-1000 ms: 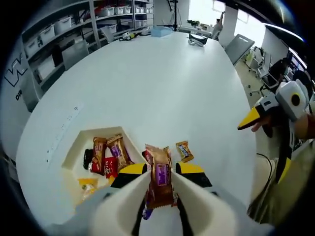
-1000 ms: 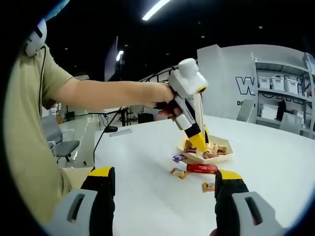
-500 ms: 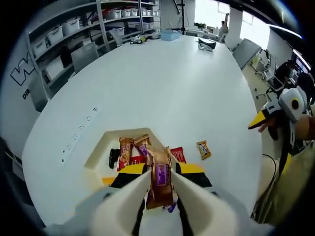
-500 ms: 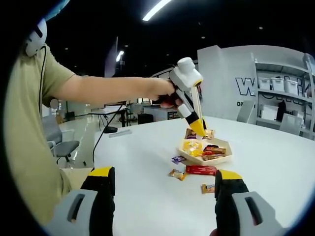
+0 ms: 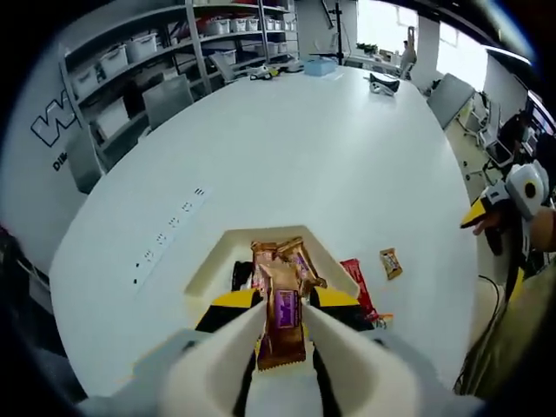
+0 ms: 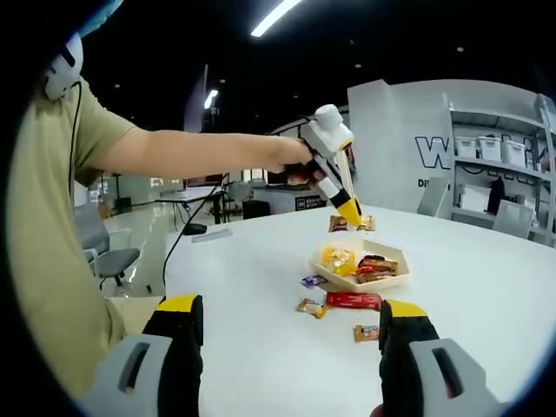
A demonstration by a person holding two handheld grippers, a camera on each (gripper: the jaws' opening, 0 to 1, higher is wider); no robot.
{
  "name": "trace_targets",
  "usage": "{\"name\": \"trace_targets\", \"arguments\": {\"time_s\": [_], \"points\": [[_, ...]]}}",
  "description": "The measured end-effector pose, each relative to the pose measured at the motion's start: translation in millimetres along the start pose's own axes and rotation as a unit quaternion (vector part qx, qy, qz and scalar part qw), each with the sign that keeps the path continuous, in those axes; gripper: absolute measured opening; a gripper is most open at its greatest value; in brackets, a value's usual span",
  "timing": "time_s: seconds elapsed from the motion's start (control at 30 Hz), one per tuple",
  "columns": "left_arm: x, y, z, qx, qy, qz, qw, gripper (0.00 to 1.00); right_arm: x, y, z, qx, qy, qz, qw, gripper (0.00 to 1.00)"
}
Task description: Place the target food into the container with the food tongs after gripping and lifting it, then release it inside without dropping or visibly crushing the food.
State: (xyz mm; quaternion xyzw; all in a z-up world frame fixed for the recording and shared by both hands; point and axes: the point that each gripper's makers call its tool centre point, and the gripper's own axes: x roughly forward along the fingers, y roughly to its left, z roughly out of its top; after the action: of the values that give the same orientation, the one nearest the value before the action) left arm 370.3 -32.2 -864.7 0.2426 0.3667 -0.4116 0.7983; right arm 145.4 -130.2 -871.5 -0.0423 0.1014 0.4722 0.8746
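Gripping a brown wrapped snack bar [image 5: 281, 320] with a purple label, the left gripper [image 5: 280, 323] has its cream, yellow-tipped jaws closed narrow on the wrapper, the bar held upright above the near edge of the cream tray [image 5: 211, 268]. Lettering on the purple label too small to read. In the right gripper view the same left gripper [image 6: 351, 214] hangs in the air above and beyond the tray [image 6: 388, 279], the bar [image 6: 351, 223] clamped crosswise at its tips, clear of the tray. Tray holds several wrapped snacks: brown-gold bars [image 5: 299, 257] toward the far side, something dark at its left wall, and, in the right gripper view, a yellow packet [image 6: 335, 257] beside red and dark wrappers. On the white table [image 5: 287, 139] just outside the tray: a red wrapped bar [image 6: 353, 300], a small purple sweet [image 6: 314, 281], an orange-brown sweet [image 6: 310, 307] and another small orange one [image 6: 365, 332], all apart from each other. Right gripper [image 6: 291, 360] sits low with jaws spread wide, nothing between them. A person's bare arm [image 6: 200, 155] and olive sleeve reach across to the left gripper. Farther off, a row of small marks on the tabletop, then shelving with white bins [image 5: 130, 48] and a grey wall panel bearing a large white "W", rest cut off.
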Motion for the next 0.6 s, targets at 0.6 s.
{"name": "trace_targets", "arguments": {"time_s": [0.6], "points": [[6.4,35.8,4.0,-0.018,0.002,0.034,0.9993,0.22,-0.9,-2.3,-1.2,0.002,0.004,-0.003,1.0,0.82]]}}
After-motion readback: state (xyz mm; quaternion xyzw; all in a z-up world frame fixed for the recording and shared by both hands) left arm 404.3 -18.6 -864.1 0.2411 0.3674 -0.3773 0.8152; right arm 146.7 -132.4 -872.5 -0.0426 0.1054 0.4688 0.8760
